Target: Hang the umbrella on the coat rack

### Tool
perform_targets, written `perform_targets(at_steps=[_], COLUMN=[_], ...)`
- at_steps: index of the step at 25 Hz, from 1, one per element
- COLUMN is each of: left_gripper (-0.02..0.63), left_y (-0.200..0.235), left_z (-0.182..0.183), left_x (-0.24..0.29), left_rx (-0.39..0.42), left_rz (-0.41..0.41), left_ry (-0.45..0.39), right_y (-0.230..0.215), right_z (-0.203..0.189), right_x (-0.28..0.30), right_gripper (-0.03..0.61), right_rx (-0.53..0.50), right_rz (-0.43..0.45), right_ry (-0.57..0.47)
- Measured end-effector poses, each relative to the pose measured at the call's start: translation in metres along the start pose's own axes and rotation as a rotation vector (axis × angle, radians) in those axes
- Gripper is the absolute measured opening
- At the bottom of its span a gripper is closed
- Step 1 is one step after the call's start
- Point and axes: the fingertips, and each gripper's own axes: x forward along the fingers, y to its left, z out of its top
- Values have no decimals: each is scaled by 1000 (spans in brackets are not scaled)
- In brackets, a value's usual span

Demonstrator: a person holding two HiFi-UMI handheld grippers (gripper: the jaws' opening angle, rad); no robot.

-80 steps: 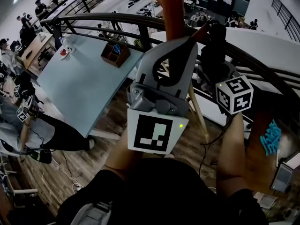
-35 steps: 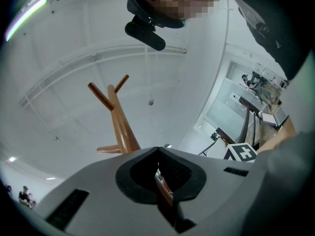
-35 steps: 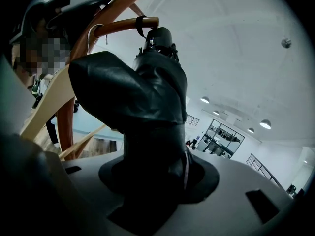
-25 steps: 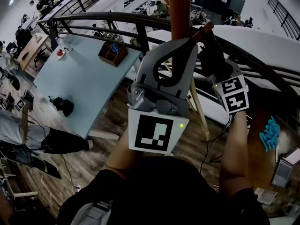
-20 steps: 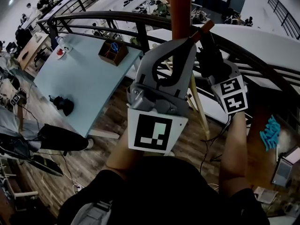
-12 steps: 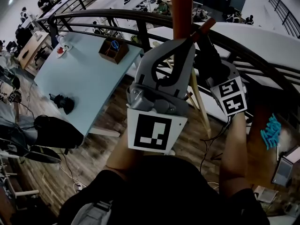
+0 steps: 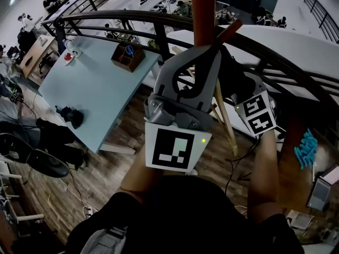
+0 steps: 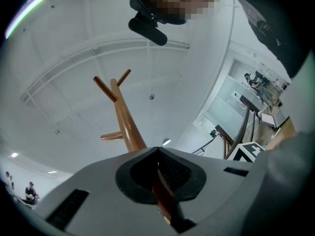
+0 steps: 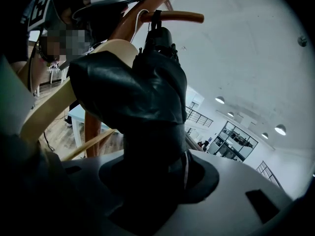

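The orange-brown coat rack pole rises in front of me; in the left gripper view its forked top stands against the ceiling. My left gripper is shut on a thin brown wooden part of the rack. To its right, my right gripper is shut on the black folded umbrella. In the right gripper view the umbrella fills the jaws of the right gripper. The umbrella's top strap is looped over a slanted peg and its body hangs below the peg.
A dark curved railing runs behind the rack, with a lower floor beyond. A light blue table at the left carries a wooden box and a black object. A blue item lies at the right.
My right gripper with the umbrella has sunk a little, its marker cube now lower in the head view. The left gripper has stayed put. People at the far left have shifted.
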Motion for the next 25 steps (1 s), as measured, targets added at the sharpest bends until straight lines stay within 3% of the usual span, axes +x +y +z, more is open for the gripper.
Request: perform_targets(at_steps=[7, 25], left_gripper=[11, 11], left_y=[-6, -10], left_z=[-2, -13], left_x=[2, -6], left_rx=[5, -11], left_rz=[-7, -26], left_ry=[9, 41], right_y=[15, 51], right_z=[-6, -12], right_x=[-2, -5], right_gripper=[224, 229], right_rx=[-17, 208], right_rz=[55, 197], right_ry=[-17, -141])
